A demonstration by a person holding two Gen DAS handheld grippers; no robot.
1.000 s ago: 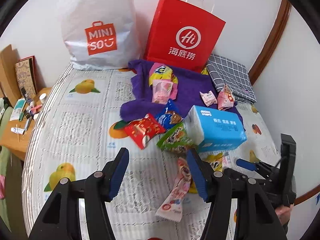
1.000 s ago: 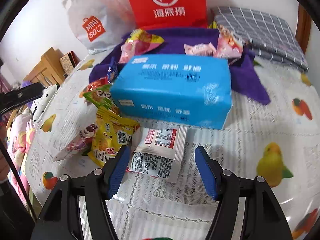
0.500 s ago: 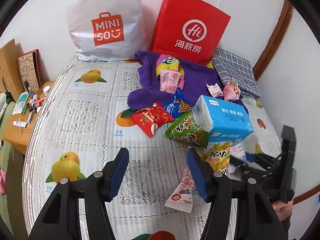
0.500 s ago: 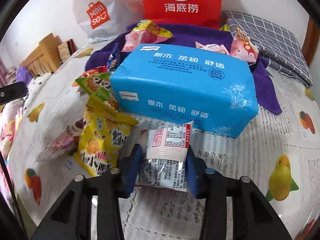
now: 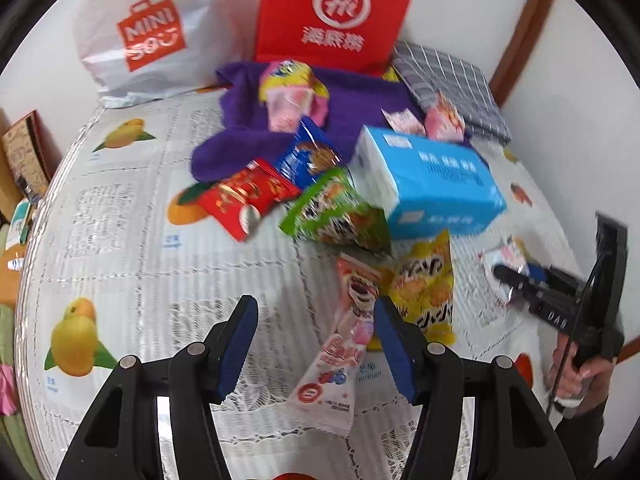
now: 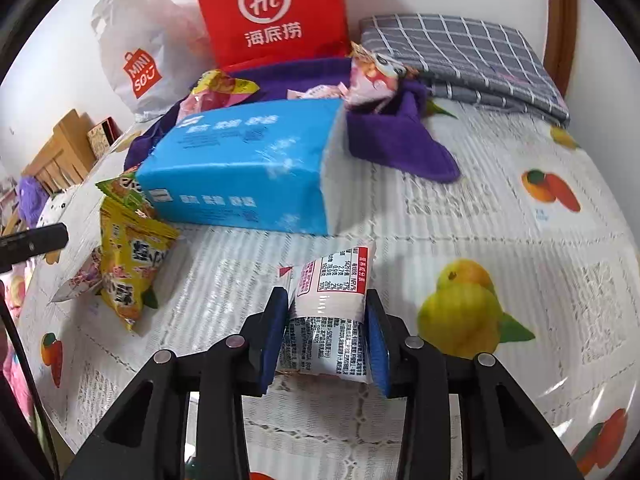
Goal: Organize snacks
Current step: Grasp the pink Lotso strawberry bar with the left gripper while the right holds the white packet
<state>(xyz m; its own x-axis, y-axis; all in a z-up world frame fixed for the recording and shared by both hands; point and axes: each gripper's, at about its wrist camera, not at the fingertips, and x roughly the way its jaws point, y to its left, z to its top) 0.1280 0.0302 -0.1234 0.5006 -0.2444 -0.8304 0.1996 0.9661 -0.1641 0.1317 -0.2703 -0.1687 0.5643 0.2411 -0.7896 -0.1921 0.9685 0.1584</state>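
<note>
The right gripper [image 6: 326,336] squeezes the white packet [image 6: 330,320], which may slip because it is smooth, while the left gripper [image 5: 316,344] stays open.

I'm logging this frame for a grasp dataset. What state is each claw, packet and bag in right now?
Right claw: shut on the white snack packet.
Left claw: open, holding nothing.
Pink snack packet: lying flat between the left claw's fingers, not gripped.
Yellow snack packet: lying on the bedspread.
Blue tissue pack: sealed, lying on its side.
Red paper bag: standing upright.
</note>
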